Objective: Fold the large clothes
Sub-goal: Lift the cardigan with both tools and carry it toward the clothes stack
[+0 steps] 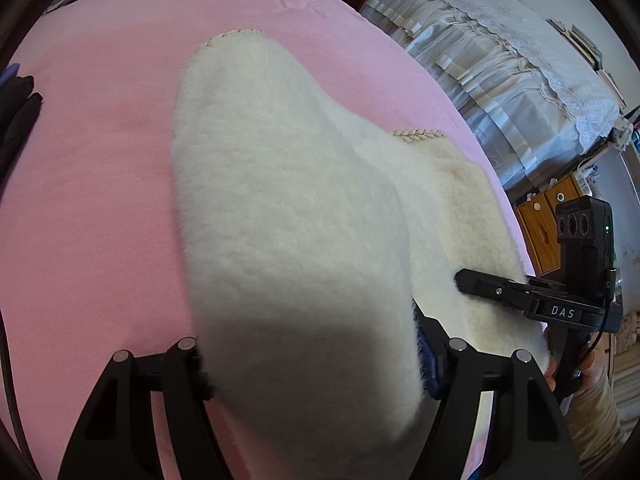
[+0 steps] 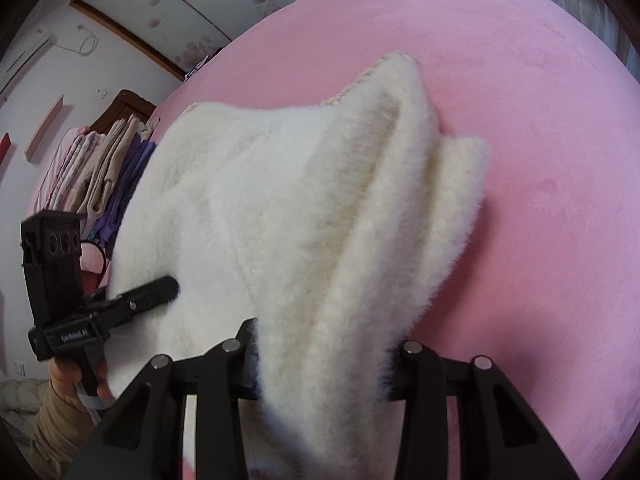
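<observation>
A white fluffy garment (image 1: 288,208) lies partly on the pink bed cover (image 1: 92,184), its near edge lifted by both grippers. My left gripper (image 1: 316,364) is shut on the garment's near edge, and the cloth drapes over its fingers. It also shows in the right wrist view (image 2: 160,284), pinching the cloth at the left. My right gripper (image 2: 320,356) is shut on a bunched fold of the garment (image 2: 320,216). It shows in the left wrist view (image 1: 472,280), fingers on the cloth's right edge. A beige braided trim (image 1: 418,135) shows at a far edge.
The pink bed cover (image 2: 540,160) spreads wide around the garment. A stack of folded clothes (image 2: 100,168) lies at the bed's left side. A dark item (image 1: 16,112) lies at the left edge. A lace-covered piece of furniture (image 1: 500,60) and wooden drawers (image 1: 544,224) stand beyond the bed.
</observation>
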